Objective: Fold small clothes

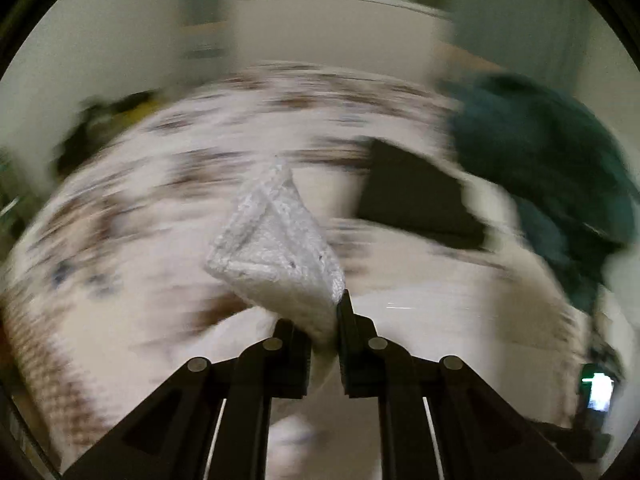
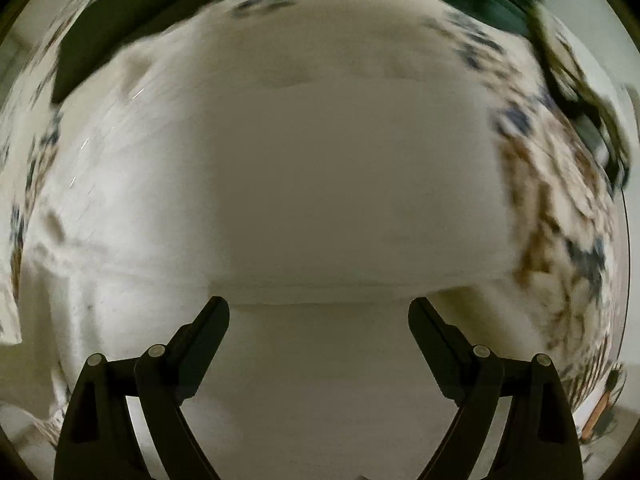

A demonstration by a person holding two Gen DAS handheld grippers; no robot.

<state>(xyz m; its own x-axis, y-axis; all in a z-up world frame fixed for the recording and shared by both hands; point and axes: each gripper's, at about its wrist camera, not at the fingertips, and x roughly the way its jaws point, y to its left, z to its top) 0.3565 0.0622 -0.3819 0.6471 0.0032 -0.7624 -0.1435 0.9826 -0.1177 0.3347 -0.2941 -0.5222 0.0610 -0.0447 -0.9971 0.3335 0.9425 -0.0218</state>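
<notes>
Left tongs: pinched on a white knit cloth, seen only in this view.
White knit cloth: long axis runs away from the tongs, tip pointing up, above the patterned bedspread.
Right tongs: spread wide, holding nothing, over a pale sheet.
Beyond the cloth: black garment, then teal garment.

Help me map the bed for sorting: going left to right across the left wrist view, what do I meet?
Dark blurred heap → white knitted cloth pinched in the left gripper → black folded garment → teal garment pile.
</notes>
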